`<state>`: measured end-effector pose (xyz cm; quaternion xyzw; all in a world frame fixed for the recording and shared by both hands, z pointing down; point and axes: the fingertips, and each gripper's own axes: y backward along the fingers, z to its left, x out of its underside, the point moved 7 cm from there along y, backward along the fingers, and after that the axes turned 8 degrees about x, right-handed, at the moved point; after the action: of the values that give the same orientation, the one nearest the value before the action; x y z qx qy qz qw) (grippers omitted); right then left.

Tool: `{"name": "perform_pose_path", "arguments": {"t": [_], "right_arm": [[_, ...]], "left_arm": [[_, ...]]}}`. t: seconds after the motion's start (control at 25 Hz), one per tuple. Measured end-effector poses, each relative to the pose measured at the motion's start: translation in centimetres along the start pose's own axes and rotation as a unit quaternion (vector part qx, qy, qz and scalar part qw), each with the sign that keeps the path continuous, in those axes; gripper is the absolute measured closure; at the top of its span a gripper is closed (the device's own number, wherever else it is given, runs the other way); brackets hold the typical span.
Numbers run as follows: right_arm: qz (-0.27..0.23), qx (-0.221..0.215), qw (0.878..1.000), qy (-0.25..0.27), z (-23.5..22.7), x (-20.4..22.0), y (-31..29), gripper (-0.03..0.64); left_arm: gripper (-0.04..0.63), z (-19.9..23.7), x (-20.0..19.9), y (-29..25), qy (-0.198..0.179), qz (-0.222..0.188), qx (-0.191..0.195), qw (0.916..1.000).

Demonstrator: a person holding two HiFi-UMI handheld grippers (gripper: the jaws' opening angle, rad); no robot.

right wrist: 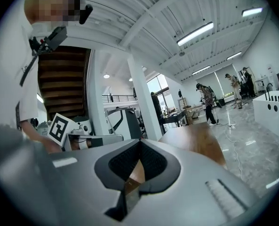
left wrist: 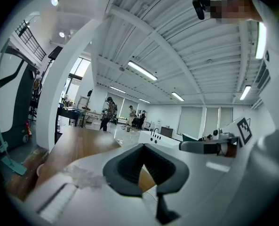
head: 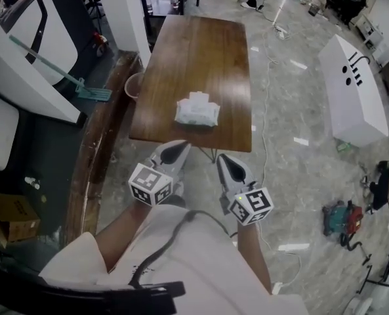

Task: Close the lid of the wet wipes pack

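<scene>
The white wet wipes pack (head: 196,111) lies near the front edge of the brown wooden table (head: 194,51), and its lid flap (head: 199,98) appears raised on the far side. My left gripper (head: 180,147) hangs just short of the table's front edge, shut and empty, pointing at the pack. Beside it, my right gripper (head: 224,158) is also shut with nothing in it, a little further back. In the left gripper view the dark jaws of the left gripper (left wrist: 144,166) meet. The right gripper view shows the right gripper (right wrist: 139,166) closed too, with the tabletop (right wrist: 195,138) ahead of it.
A teal-handled squeegee (head: 82,87) leans at the left, near a wooden ledge (head: 92,156) and a pinkish bucket (head: 134,84). A white bench (head: 351,87) stands right of the table. Cables and a red and teal tool bag (head: 342,218) lie on the floor. Several people stand far off.
</scene>
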<state>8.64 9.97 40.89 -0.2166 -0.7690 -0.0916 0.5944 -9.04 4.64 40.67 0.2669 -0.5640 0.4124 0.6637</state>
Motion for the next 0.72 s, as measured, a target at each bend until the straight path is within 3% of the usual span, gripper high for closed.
{"name": "perform_pose_path", "arguments": {"t": [0.32, 0.72], "right_arm": [[0.012, 0.016, 1.000, -0.018, -2.3, -1.1, -8.3, 0.607], [0.024, 0.042, 0.999, 0.000, -4.1, -1.6, -15.8, 0.607]], "left_arm": [[0.591, 8.2, -2.1, -3.0, -0.008, 0.012, 0.049, 0.9987], [0.592, 16.6, -3.2, -5.6, 0.007, 0.028, 0.064, 0.9975]]}}
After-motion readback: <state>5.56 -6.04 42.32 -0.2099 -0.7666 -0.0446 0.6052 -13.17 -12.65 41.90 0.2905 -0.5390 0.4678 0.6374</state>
